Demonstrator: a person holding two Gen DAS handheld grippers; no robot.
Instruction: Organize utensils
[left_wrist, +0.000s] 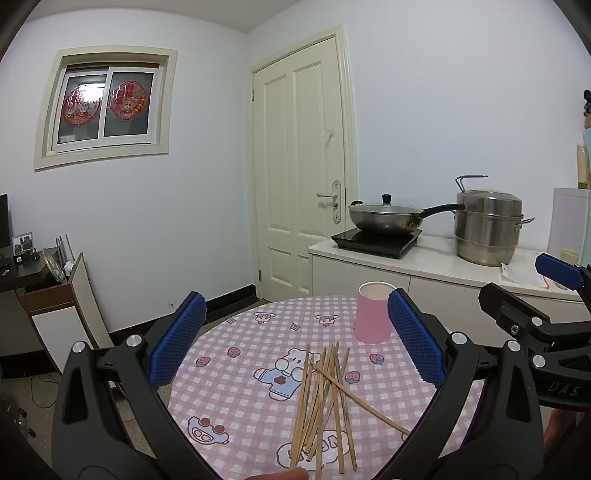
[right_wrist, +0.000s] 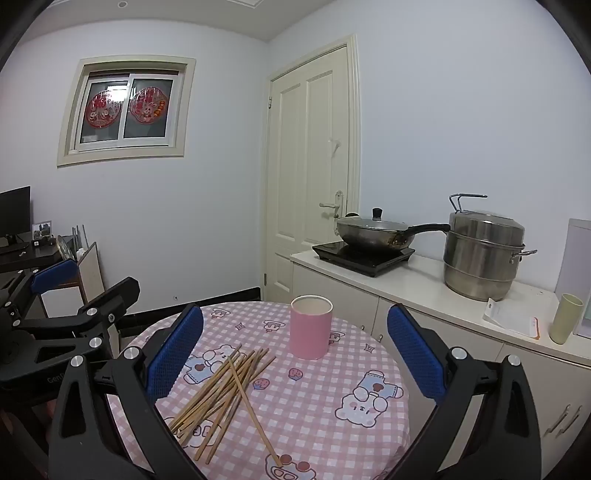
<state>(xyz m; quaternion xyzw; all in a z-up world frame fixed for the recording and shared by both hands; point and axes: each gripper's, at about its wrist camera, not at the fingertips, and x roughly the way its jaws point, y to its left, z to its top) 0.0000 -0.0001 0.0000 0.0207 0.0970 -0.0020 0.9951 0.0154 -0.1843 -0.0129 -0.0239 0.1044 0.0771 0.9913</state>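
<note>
From your left wrist camera, your left gripper (left_wrist: 295, 339) has its blue ribbed pads spread wide with nothing between them, held above the round table under a pink-and-white checked cloth with cartoon bears (left_wrist: 236, 369). A loose pile of wooden chopsticks (left_wrist: 325, 398) lies crossed on the cloth in front of the jaws. Beyond it stands the pink paper cup (left_wrist: 372, 314), upright and apart from the sticks, close to the right pad in this view. Your right gripper (left_wrist: 554, 280) shows at the right edge.

From your right wrist camera, your right gripper (right_wrist: 295, 350) is likewise released, empty. The chopsticks (right_wrist: 225, 391) lie toward its left pad; the cup (right_wrist: 310, 326) stands just behind them. Your left gripper (right_wrist: 70, 284) sits left, off the table.
</note>
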